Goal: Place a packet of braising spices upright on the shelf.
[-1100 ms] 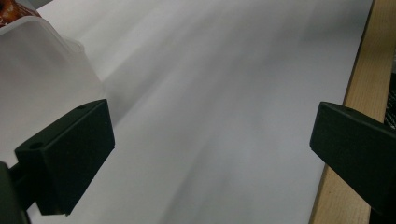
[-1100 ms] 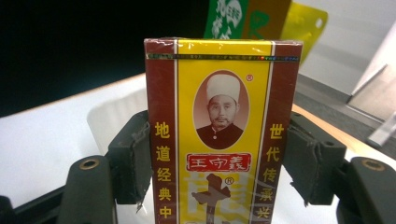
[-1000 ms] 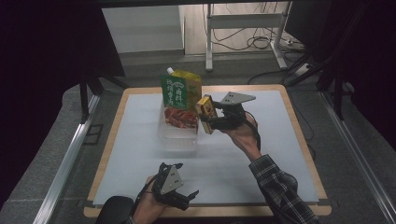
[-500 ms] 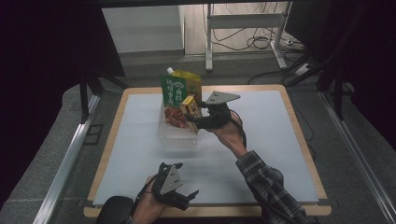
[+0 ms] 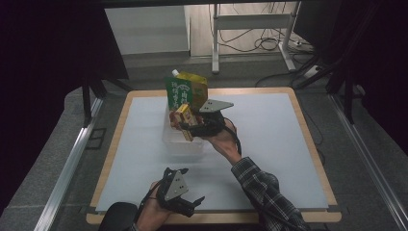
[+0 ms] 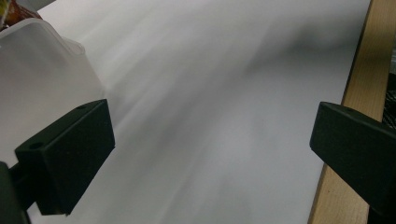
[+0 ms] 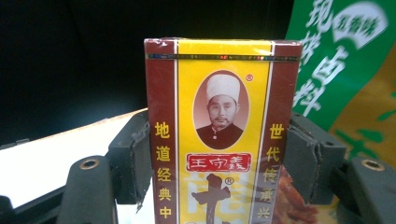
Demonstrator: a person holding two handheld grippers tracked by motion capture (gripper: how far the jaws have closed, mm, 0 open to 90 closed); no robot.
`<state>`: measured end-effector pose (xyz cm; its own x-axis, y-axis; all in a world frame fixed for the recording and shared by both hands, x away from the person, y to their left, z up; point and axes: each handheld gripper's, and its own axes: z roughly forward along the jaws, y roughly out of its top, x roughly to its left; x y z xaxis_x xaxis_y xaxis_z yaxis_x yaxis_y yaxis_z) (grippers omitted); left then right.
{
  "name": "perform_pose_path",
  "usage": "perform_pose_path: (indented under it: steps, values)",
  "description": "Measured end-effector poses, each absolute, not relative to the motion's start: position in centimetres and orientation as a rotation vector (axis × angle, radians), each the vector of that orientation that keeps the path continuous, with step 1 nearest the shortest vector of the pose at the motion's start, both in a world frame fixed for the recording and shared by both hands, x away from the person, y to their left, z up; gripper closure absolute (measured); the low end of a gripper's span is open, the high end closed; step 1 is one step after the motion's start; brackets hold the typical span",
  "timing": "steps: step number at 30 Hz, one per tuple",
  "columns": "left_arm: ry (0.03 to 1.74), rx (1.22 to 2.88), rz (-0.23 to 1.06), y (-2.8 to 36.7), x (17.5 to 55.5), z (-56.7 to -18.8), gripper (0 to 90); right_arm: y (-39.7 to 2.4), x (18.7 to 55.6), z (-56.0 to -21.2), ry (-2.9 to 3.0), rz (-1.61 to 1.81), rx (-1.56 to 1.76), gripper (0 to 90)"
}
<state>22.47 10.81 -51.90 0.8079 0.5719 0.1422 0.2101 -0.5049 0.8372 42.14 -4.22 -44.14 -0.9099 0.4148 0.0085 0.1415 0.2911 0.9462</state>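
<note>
Two grippers in play over the worktop (image 5: 269, 144), white sheet on a wooden border. Right gripper (image 5: 188, 126) sits near the middle of the worktop, toward the far side, pinching a small yellow-and-maroon box (image 5: 183, 115) between its pads. In the right gripper view the box (image 7: 219, 135) stands upright, clamped on both narrow sides by the black pads (image 7: 133, 154); front face shows a printed oval portrait and red and yellow Chinese lettering.

Box is held above a clear plastic container (image 5: 182, 140) that rests on the white sheet. A tall green-and-yellow pouch (image 5: 185, 90) with a white spout stands in the far end of that container, just behind the box (its green panel with white characters (image 7: 341, 60) shows beside the box in the right gripper view). Whether the box touches the pouch, cannot tell.

Left gripper (image 5: 185, 204) low at the near edge of the worktop, well apart from the container, jaws spread wide with nothing between them. In the left gripper view the bare white sheet lies between the two black jaws, a corner of the clear container (image 6: 42, 60) at upper left, the wooden border (image 6: 359, 79) at right.

Sleeve of the right arm is plaid (image 5: 262, 190).
</note>
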Motion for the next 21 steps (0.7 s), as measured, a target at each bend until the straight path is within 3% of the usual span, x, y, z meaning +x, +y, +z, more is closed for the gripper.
perform_pose_path:
  steps: [21]
  values:
    - [0.563, 2.115, 0.510, 10.6, 22.4, -52.1, 0.0, -4.6, 41.6, -46.0, 2.342, 1.673, 0.598, 32.4]
